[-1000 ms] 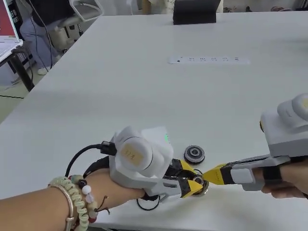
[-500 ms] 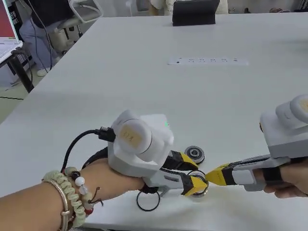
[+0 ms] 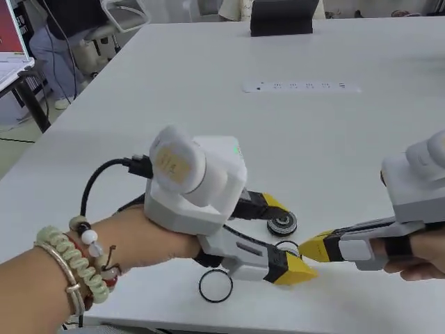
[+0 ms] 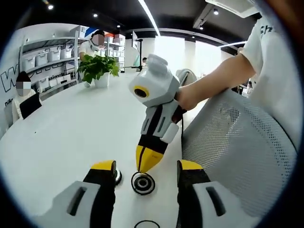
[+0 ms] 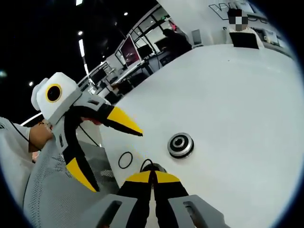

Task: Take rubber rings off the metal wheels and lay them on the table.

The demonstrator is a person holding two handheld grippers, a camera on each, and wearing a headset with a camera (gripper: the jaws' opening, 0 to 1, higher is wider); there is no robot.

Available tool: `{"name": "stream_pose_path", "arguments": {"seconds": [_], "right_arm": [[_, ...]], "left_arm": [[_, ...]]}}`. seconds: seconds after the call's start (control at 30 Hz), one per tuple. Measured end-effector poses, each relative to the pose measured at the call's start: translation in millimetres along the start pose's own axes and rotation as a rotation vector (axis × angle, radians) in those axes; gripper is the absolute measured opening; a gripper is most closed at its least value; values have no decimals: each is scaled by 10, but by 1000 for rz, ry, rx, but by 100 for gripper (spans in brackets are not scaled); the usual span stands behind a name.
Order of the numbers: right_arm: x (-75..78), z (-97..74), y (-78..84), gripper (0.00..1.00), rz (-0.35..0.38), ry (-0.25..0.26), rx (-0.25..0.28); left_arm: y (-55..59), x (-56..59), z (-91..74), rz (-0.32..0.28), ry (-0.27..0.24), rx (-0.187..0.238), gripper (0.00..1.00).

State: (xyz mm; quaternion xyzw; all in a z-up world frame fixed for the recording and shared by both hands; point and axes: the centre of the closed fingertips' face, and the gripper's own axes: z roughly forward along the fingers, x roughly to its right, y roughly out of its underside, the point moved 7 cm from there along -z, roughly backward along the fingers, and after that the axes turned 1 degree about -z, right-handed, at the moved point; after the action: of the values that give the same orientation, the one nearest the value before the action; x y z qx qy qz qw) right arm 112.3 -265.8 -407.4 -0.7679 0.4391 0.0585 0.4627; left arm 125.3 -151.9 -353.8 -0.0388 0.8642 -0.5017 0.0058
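A white table (image 3: pixel 208 104) lay open to the far side and left of the work, bare as far as a power strip (image 3: pixel 302 87) well beyond. The work itself sat close to the near edge, with little room on that side. The left gripper (image 3: pixel 293 238), held in a hand (image 3: pixel 142 243) with beads at the wrist, extended from the near left and pointed right. Its jaws were spread wide, one on either side of the near wheel (image 3: pixel 285 247), gripping nothing. The right gripper (image 3: pixel 309 249) extended from the right, pointing left and low, its jaws pressed together with the tip at that wheel. Whether they pinched its rubber could not be told. The near wheel lay flat, axle upward. The far wheel (image 3: pixel 281 223) lay flat just beyond it, a dark band around its rim, beside the left gripper's far jaw. One loose ring (image 3: pixel 215 285) lay flat on the table by the near edge, left of both wheels.
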Motion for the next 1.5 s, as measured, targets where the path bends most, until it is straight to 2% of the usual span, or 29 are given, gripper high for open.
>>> {"name": "stream_pose_path", "arguments": {"seconds": [0.1, 0.27, 0.4, 0.53, 0.63, 0.77, 0.87, 1.0, 1.13, 1.33, 1.5], "right_arm": [[0, -4, -11, 0, -5, 4, 5], [1, -27, -24, 0, -15, 7, 10], [12, -53, -48, 0, -16, 11, 23], [25, -82, -70, 0, -13, 18, 40], [30, -95, -80, 0, -14, 21, 47], [36, -108, -84, 0, -20, 26, 46], [35, -116, -92, 0, -22, 23, 50], [36, -133, -107, 0, -24, 23, 57], [44, -160, -125, 0, -20, 23, 72], [55, -249, -163, 0, -13, 26, 96], [19, -292, -170, 0, -46, 37, 82]], "left_arm": [[-69, -21, -94, -6, -8, 16, 54], [-166, -4, -308, 42, -27, 32, 60], [-179, 20, -477, 61, -44, 29, 64], [-152, 28, -676, 52, -75, 26, 67], [-130, 36, -804, 40, -108, 40, 75], [-64, 50, -953, 23, -148, 43, 78], [30, 66, -1051, 1, -178, 42, 81], [128, 78, -1118, -43, -208, 64, 89], [208, 82, -1155, -67, -236, 69, 93], [392, 120, -1165, -132, -263, 74, 94], [498, 147, -1148, -170, -285, 69, 96]]}}
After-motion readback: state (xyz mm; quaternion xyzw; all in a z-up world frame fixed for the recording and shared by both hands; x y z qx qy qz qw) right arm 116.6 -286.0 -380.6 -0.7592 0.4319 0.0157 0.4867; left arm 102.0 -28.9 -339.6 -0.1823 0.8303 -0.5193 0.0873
